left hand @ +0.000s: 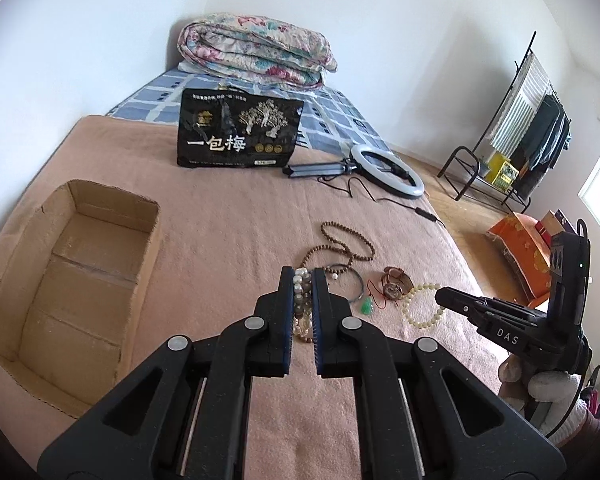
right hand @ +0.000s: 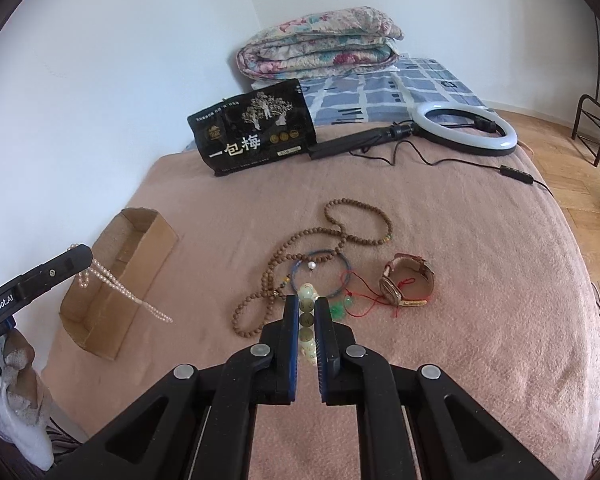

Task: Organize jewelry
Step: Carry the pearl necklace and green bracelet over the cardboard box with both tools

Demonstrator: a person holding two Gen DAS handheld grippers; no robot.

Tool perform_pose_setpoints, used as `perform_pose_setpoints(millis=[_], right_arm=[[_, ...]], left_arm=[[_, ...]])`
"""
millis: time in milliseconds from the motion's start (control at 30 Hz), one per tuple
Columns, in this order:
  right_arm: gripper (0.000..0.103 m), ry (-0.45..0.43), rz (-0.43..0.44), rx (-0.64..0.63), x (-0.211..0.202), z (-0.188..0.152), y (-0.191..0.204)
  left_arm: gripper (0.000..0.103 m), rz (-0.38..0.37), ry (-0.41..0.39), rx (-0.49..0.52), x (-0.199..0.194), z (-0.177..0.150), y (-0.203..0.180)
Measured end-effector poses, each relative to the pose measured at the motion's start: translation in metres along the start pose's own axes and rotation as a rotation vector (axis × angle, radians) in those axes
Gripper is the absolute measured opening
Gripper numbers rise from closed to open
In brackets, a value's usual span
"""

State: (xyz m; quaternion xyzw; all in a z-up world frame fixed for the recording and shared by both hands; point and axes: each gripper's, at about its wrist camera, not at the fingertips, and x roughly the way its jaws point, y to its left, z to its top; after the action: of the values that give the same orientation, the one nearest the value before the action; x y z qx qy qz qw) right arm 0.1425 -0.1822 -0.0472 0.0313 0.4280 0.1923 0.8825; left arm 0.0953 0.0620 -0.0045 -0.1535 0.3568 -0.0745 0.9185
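The left gripper (left hand: 303, 280) pinches pearls (right hand: 112, 280). The right gripper (right hand: 307, 308) pinches pale beads (left hand: 422, 306). Both strings hang above the blanket (right hand: 440, 340). Next, I think, they go in the box (left hand: 4, 288).

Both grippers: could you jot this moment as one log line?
left gripper: shut on pearl strand | right gripper: shut on pale bead bracelet | cardboard box: no jewelry seen inside

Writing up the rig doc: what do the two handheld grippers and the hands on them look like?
Both are matte black linkage grippers with silver pivot pins and blue ribbed pads. The left gripper reads "GenRobot.AI"; the right gripper reads "DAS", with a small green light and a black cable. Pale knit gloves cover the hands.
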Motion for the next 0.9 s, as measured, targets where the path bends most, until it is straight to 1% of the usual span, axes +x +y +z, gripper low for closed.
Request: perform_pose_setpoints(millis=[133, 367, 433, 633, 900], right_arm=[[0.005, -0.022, 0.037, -0.022, -0.003, 0.005, 0.025], [0.005, -0.043, 0.091, -0.128, 0.002, 0.014, 0.082], [0.005, -0.044, 0.108, -0.146, 0.004, 0.016, 0.094], [0.005, -0.043, 0.157, -0.176, 0.014, 0.022, 0.125], [0.005, -0.028, 0.218, -0.23, 0.035, 0.029, 0.171]], left_arm=[[0.006, 0.02, -0.049, -0.03, -0.019, 0.009, 0.018], [0.006, 0.058, -0.144, -0.081, -0.057, 0.022, 0.053], [0.006, 0.072, -0.16, -0.096, -0.064, 0.023, 0.064], [0.006, 0.141, -0.172, -0.144, -0.075, 0.017, 0.103], [0.006, 0.218, -0.14, -0.21, -0.075, 0.001, 0.148]])
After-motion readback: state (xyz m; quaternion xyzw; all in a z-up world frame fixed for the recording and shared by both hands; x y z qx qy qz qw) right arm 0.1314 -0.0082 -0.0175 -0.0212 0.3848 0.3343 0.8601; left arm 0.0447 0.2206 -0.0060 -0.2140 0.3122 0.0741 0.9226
